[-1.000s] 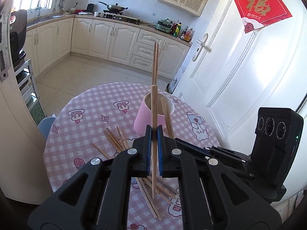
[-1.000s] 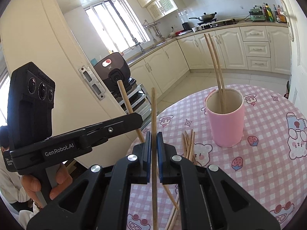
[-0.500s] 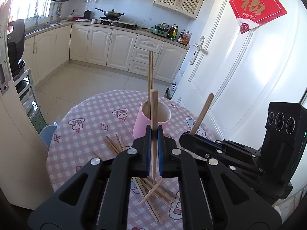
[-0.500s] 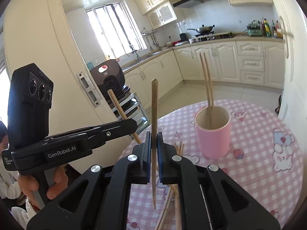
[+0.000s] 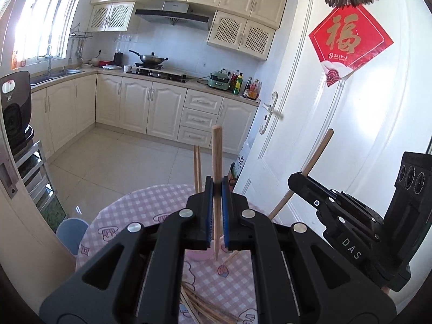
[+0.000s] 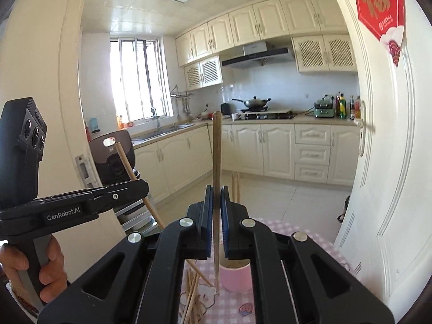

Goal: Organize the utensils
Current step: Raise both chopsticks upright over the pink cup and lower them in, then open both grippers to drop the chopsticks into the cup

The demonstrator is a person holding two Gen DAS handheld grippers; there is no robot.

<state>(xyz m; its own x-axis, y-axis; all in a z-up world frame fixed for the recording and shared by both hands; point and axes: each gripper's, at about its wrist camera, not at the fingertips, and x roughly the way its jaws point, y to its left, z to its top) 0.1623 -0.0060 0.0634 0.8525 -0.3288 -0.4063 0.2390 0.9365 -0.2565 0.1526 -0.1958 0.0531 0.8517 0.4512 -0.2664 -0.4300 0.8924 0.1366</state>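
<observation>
I'm lifting both grippers higher than before, left gripper pinching a pale wooden chopstick upright, right gripper clamping another tapered stick, pink cup sitting below.

The left gripper says "GenRobot.AI", the right gripper says "DAS", and the red sign shows "福".
</observation>
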